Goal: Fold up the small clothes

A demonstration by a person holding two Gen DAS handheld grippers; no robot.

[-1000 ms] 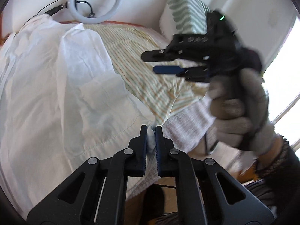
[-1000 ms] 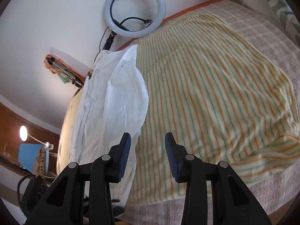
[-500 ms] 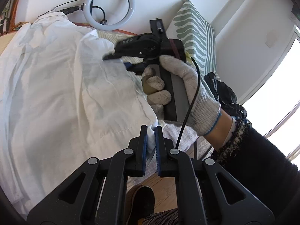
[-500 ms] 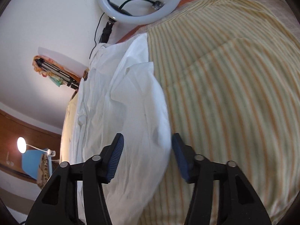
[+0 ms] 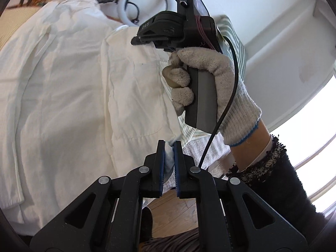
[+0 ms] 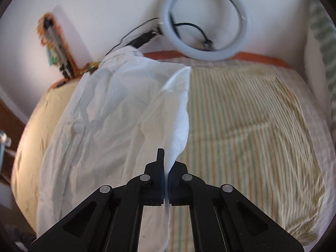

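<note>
A white shirt [image 5: 69,96] lies spread on a striped bedsheet [image 6: 247,113], one side panel folded over. My left gripper [image 5: 169,147] is shut on the shirt's near hem corner at the bed's edge. My right gripper [image 6: 167,168] is shut on the shirt's right edge [image 6: 178,121] and lifts it into a raised ridge. In the left wrist view the right gripper [image 5: 142,40], held by a gloved hand [image 5: 210,88], sits over the far part of the folded panel. The shirt also shows in the right wrist view [image 6: 100,121].
A ring light [image 6: 205,19] with its cable leans on the wall behind the bed. A green striped pillow [image 5: 235,40] stands at the back right. A tripod [image 6: 56,40] leans at the back left. Wooden floor [image 5: 174,212] shows below the bed's edge.
My right gripper moved left onto the shirt's right edge and closed on it, lifting the cloth. My left gripper kept its hold on the hem corner.
</note>
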